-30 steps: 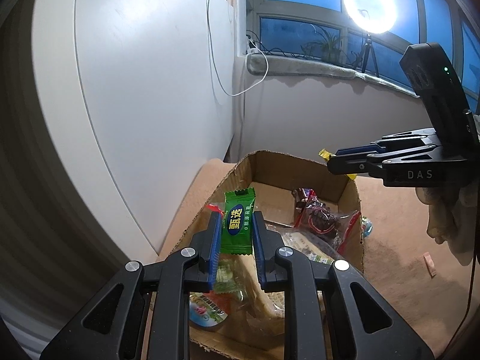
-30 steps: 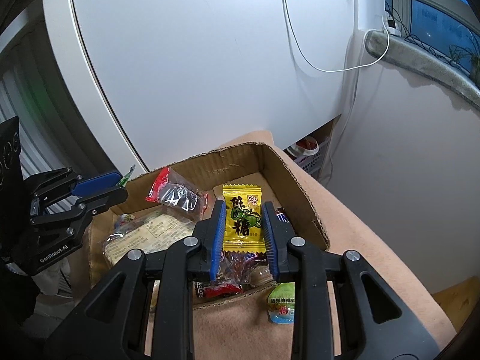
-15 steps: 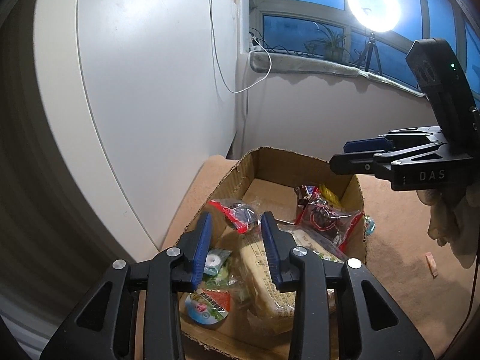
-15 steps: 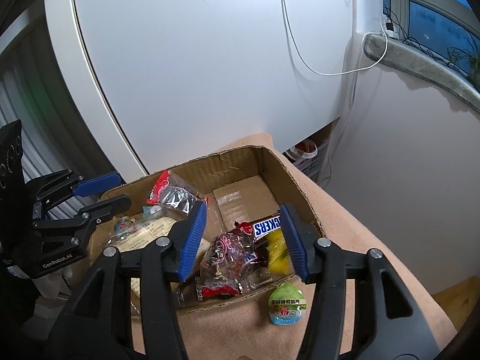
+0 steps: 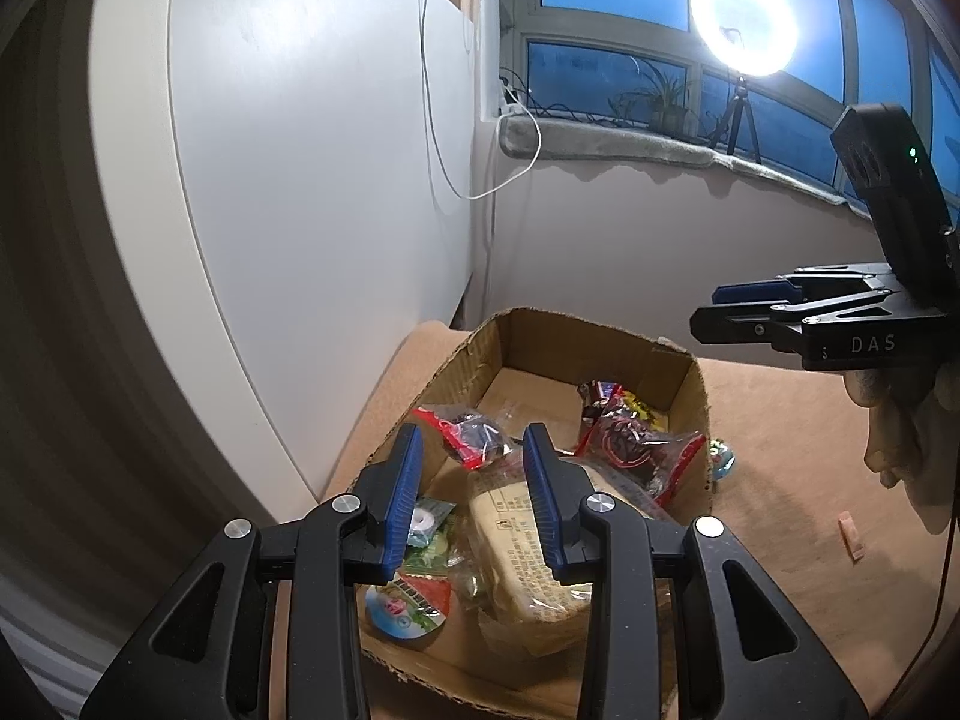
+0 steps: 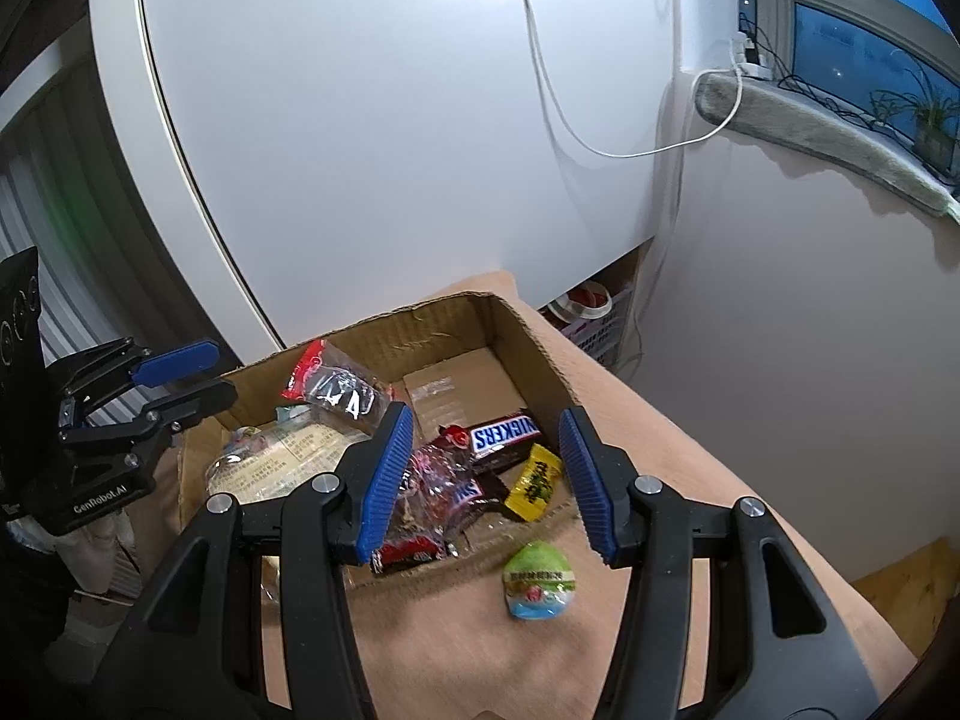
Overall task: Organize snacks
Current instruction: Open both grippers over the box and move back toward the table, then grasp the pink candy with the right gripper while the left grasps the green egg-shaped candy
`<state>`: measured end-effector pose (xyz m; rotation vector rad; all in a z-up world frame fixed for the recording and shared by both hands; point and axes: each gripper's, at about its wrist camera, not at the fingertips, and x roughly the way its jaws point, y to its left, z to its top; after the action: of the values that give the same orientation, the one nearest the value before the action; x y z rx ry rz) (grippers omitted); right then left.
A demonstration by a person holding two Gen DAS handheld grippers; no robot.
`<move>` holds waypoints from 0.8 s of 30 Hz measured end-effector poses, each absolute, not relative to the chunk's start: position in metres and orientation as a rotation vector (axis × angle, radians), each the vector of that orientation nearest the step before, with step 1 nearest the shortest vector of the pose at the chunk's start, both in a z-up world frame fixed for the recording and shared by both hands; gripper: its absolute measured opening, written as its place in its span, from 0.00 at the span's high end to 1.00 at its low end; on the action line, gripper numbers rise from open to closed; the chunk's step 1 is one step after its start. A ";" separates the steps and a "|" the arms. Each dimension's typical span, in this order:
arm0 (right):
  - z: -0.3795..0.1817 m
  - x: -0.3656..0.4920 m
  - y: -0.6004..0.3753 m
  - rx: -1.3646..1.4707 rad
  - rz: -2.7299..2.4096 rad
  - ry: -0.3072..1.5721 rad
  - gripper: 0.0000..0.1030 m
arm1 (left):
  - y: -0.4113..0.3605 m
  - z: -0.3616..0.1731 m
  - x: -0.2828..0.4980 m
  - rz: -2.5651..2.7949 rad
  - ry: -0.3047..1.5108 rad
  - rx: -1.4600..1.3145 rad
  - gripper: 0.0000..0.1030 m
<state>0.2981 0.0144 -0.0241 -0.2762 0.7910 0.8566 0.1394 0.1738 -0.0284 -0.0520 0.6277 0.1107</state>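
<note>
Open cardboard box (image 6: 528,324) sits on the tan cloth, snacks piled inside: Snickers bar (image 6: 503,433) flat at centre, yellow candy (image 6: 534,483) tilted at its 4 o'clock, clear bread pack (image 6: 282,450) at 9. A green-topped jelly cup (image 6: 540,581) lies outside, at 6.

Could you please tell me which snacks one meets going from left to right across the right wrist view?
Large pale packet → red and clear packet → Snickers bar → yellow candy; the round green jelly cup lies nearer, outside the cardboard box.
</note>
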 end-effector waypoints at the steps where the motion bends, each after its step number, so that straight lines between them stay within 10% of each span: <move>1: -0.023 0.298 0.011 -0.275 0.854 0.791 0.48 | 0.173 -0.027 0.139 0.109 0.626 -0.052 0.68; 24: -0.033 0.270 -0.101 -0.237 0.767 0.816 0.48 | 0.095 -0.007 0.119 -0.027 0.591 -0.019 0.61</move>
<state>0.2704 -0.1008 -0.0331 -0.2366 0.8156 0.7668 0.1189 0.0948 -0.0065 -0.0186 0.5914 -0.0273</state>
